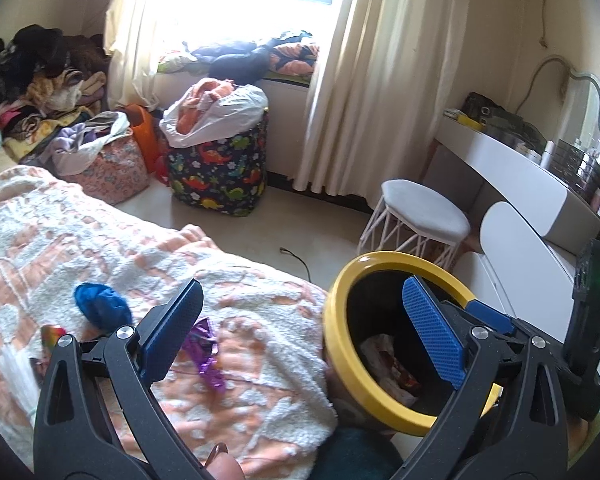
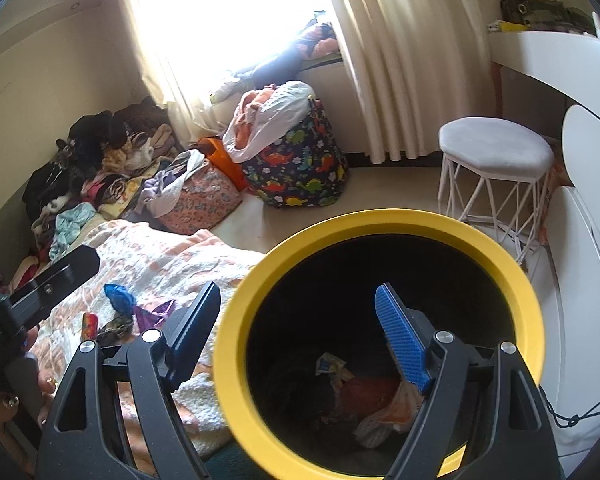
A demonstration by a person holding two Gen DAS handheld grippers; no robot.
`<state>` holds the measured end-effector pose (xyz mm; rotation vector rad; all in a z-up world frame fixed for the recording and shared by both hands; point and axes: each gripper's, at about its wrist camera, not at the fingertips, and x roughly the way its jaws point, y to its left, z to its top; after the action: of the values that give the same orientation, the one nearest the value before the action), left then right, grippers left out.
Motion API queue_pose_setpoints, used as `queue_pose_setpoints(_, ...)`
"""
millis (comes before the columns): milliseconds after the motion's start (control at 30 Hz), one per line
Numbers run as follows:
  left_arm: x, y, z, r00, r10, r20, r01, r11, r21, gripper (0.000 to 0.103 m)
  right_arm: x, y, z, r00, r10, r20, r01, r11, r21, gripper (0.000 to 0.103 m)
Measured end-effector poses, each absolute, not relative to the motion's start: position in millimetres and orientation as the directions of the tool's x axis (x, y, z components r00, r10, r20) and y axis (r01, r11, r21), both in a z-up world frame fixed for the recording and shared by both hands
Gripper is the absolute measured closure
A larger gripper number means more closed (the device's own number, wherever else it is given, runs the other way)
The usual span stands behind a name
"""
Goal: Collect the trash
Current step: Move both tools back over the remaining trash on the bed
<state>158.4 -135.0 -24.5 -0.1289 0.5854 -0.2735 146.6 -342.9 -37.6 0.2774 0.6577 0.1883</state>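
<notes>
Left gripper (image 1: 300, 332): jaws wide apart, nothing between the pads; one finger reaches over the blanket, the other crosses the mouth of the bin.

Right gripper (image 2: 296, 332): jaws also wide apart and empty; its right finger hangs inside the bin's opening, its left finger sits outside the rim, over the edge of the bed.

Bin (image 2: 384, 220): black with a yellow rim, pressed up against the blanket's edge. Crumpled wrappers (image 2: 376, 404) lie at the bottom, below the right finger.

Trash on the bed: a blue crumpled wrapper (image 1: 102, 302) just beyond and left of the left gripper's left finger; a purple foil scrap (image 1: 204, 350) close under that finger's tip; a red packet (image 1: 52, 336) further left, partly hidden by the gripper body.

Blanket (image 1: 80, 232): thick, fluffy, peach and white.

Risks (my reading only): closing on the purple foil could snag blanket pile with it, since it lies flat on the fleece. The right gripper straddling the rim could knock or tip the bin if it swings sideways. Light wrappers may slip from the pads before they reach the opening.
</notes>
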Motion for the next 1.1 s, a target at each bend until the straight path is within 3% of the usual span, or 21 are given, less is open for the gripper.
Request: queue_pose_setpoints(1100, 146.2, 14.5, -39.1, 0.841, -0.079, -0.535, -0.077, 0.962, -0.262, 0.011, 139.7, -195.7, -46.7, 0.640, 0.443, -0.628, -0.396, 0.890, 0.225, 0.026)
